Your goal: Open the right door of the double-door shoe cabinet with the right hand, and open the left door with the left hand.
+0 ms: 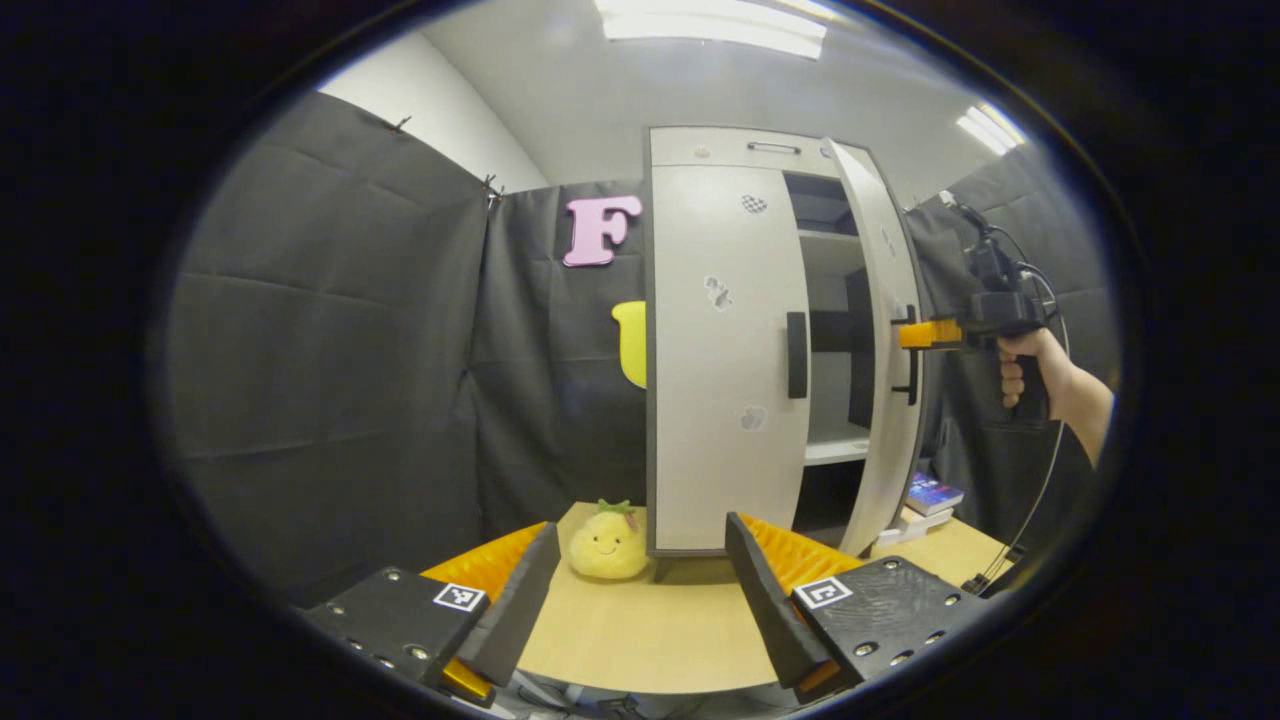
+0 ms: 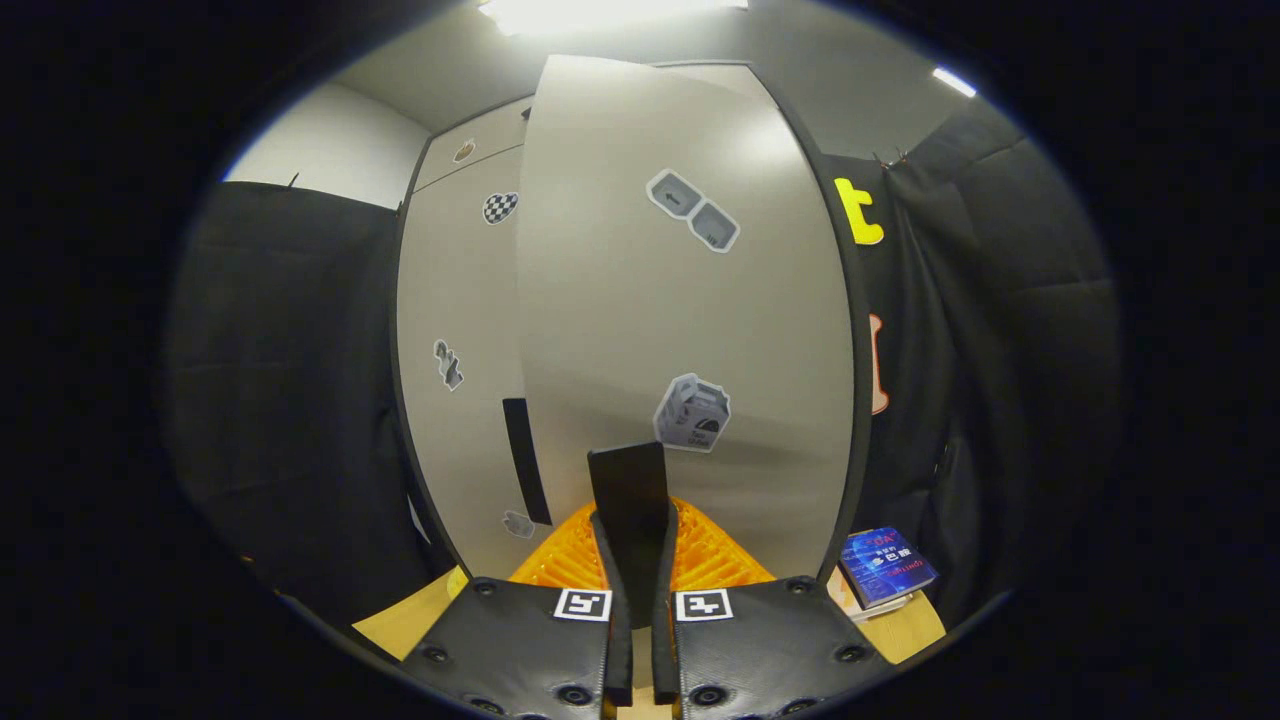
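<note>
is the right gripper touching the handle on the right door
Touching. In the right gripper view the right gripper has both fingers closed on the dark handle of the right door, no gap showing.

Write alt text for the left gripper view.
The right gripper, held by a hand, grips the handle of the cabinet's half-open right door. The left door is closed; the left gripper hangs open, well short.

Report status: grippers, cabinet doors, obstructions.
Right gripper shut on right door handle, door ajar. Left gripper open, short of left door. Plush toy nearby.
</note>
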The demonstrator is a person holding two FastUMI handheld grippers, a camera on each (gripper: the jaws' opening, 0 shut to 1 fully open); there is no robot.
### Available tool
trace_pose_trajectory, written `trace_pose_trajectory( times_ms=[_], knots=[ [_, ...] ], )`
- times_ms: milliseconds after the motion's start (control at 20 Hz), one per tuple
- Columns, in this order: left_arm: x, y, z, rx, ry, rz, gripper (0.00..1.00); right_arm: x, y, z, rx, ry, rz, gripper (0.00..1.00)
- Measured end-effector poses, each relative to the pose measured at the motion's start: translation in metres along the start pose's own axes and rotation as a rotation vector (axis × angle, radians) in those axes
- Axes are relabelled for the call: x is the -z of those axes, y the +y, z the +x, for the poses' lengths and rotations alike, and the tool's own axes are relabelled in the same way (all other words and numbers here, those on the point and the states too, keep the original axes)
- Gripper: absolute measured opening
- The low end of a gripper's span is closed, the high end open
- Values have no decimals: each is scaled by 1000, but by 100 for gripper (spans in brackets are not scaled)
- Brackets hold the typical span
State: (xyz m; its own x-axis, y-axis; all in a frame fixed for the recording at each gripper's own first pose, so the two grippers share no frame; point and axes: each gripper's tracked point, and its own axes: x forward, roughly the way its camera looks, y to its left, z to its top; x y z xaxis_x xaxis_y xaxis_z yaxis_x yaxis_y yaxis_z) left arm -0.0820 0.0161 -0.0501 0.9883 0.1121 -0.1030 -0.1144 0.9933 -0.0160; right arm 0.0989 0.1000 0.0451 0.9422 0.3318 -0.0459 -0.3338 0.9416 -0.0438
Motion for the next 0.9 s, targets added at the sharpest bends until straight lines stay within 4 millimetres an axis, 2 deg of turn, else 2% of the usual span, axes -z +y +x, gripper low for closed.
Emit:
trace_pose_trajectory(
  times_ms=[100,400,550,650,850,900],
  knots=[
    [3,-4,4,9,6,-14,95,0,-3,-5,1,0,3,9],
    [23,-35,15,86,48,-48,96,2,-20,-28,-5,-11,15,9],
    [26,-46,16,107,57,-39,96,1,-25,-31,2,-16,7,9],
    [25,-49,17,116,55,-36,96,1,-25,-35,8,-21,11,9],
    [26,-49,24,120,58,-34,96,2,-40,-45,-8,-21,66,9],
    [26,-49,25,121,61,-38,96,0,-42,-48,-2,-20,71,12]
  ],
)
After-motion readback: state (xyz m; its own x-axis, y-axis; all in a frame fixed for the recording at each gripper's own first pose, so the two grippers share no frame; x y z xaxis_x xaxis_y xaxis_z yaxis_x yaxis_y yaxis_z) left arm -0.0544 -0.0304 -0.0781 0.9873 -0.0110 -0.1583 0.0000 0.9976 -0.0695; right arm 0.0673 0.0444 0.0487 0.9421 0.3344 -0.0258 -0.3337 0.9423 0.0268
